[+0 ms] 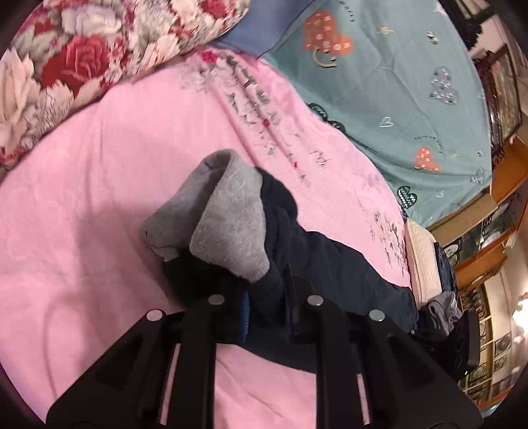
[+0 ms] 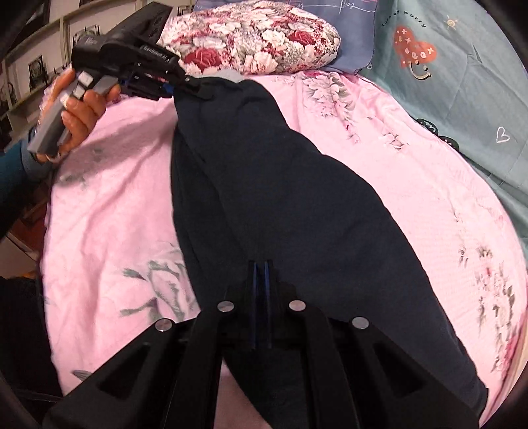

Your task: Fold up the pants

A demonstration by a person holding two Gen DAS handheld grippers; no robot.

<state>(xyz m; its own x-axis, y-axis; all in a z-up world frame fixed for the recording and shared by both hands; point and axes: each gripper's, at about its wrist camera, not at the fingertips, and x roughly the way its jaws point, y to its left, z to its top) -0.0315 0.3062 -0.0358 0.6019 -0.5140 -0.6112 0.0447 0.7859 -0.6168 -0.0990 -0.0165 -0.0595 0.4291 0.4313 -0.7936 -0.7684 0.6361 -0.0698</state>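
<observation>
In the right wrist view, the teal quilted blanket with heart prints [image 2: 462, 85] carries a curved line of small dark lettering that reads "Turn off worry", set just above an orange-red heart [image 2: 414, 49] dotted with small x and o marks. The black body of the left claw [image 2: 175, 89] bears a strip of pale lettering, too blurred to read. The blue-grey pillowcase [image 2: 349, 19] shows small marks, also illegible.
</observation>
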